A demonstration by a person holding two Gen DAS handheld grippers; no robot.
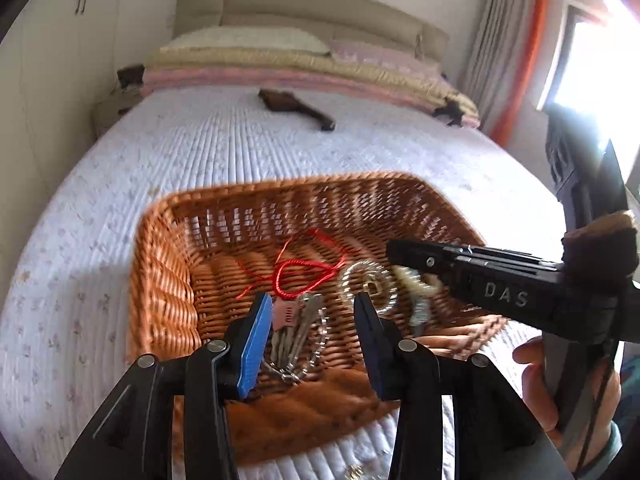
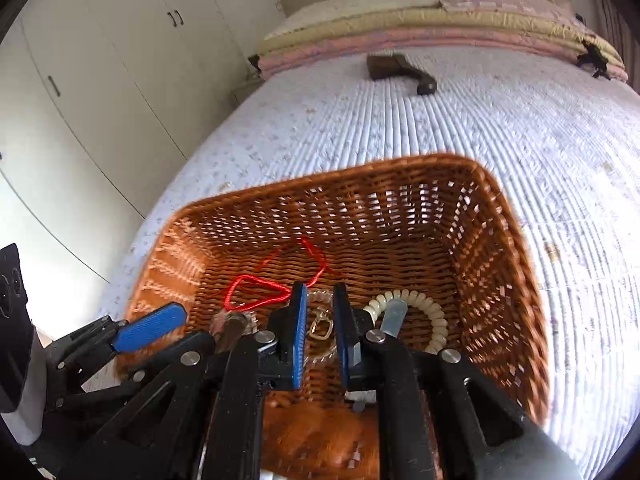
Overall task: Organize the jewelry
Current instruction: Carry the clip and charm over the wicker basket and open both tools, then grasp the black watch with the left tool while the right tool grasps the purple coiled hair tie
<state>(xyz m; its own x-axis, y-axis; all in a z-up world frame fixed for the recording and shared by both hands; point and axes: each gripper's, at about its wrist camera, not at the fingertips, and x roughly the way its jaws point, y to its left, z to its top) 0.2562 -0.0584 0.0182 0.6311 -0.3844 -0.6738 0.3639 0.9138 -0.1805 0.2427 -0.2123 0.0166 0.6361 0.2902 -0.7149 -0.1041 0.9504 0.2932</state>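
A brown wicker basket (image 1: 160, 264) stands on the bed; it also shows in the right wrist view (image 2: 516, 280). In it lie a red cord bracelet (image 1: 304, 276), a bunch of keys on a chain (image 1: 300, 336), a clear bangle with a gold clasp (image 1: 368, 286) and a cream coil bracelet (image 2: 434, 316). My left gripper (image 1: 310, 308) is open above the keys, over the basket's near side. My right gripper (image 2: 320, 300) hangs over the clear bangle (image 2: 320, 326) with its jaws a narrow gap apart, holding nothing. The red cord (image 2: 256, 292) lies just left of it.
The basket rests on a white quilted bedspread (image 1: 240, 144). A dark wooden brush (image 1: 296, 108) lies farther up the bed, before folded blankets (image 1: 280, 68) and pillows. White wardrobes (image 2: 100, 80) stand to the left. A window (image 1: 600, 72) is at right.
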